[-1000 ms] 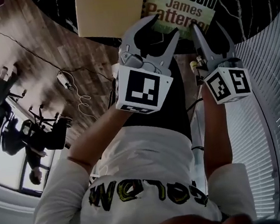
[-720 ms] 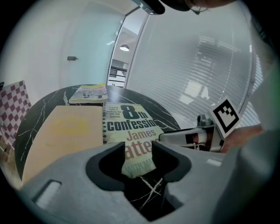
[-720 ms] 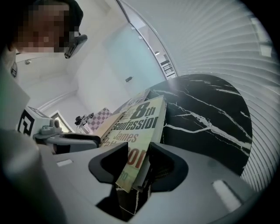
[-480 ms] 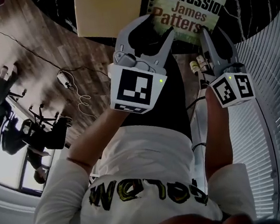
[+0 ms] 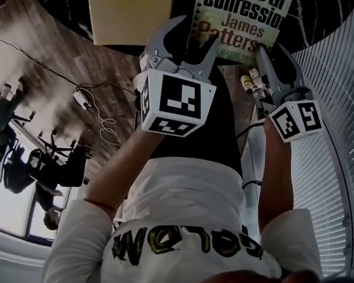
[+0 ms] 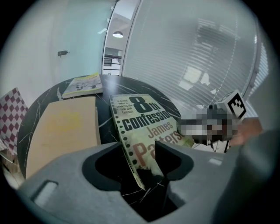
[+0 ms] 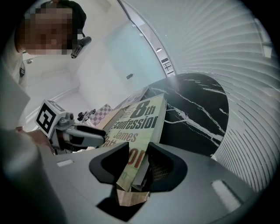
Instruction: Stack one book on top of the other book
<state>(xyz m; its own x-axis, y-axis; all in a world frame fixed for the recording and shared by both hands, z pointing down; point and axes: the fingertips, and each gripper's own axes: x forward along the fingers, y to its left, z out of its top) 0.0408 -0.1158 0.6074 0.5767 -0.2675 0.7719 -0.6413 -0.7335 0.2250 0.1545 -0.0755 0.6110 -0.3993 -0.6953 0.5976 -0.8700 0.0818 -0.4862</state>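
- Two books lie side by side on a round black marble table [image 7: 197, 113]; a plain tan book [image 5: 132, 8] is on the left and a paperback [image 5: 244, 11] titled "8th confession" is on the right; a dark strip of tabletop shows between them, so neither lies on the other
- Right gripper [image 7: 139, 159]: its jaws have just been closing and now clamp the paperback's near edge; one jaw lies on the printed cover and the other against the page side; whether that end is lifted clear of the table I cannot tell
- Left gripper [image 6: 131, 162]: its jaws have just been opening and stand wide apart; the paperback's near left corner sits between them; the right jaw is over the cover and the left jaw is clear of the book; neither presses on it
- Both grippers reach in from the near side of the table, the left one just beside the right
- A third book [image 6: 83, 85] lies flat at the table's far rim, well apart from the grippers
- A slatted blind [image 5: 347, 117] runs along the right of the table
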